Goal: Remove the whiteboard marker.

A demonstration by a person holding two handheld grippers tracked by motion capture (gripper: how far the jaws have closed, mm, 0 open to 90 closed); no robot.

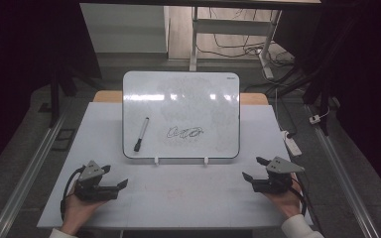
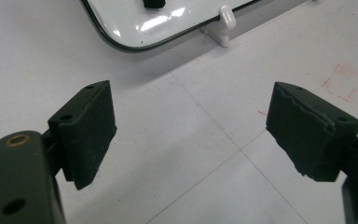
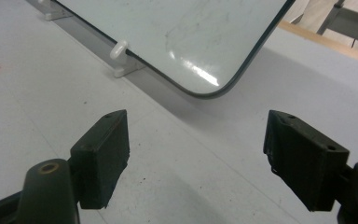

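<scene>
Whiteboard (image 1: pixel 181 99): propped at the table's (image 1: pixel 178 198) far middle; marker (image 1: pixel 141 134) lies at its left, scribble (image 1: pixel 184 132) to the right. Left gripper (image 1: pixel 116 177), near left: jaws apart, empty. Right gripper (image 1: pixel 254 168), near right: jaws apart, empty.
</scene>
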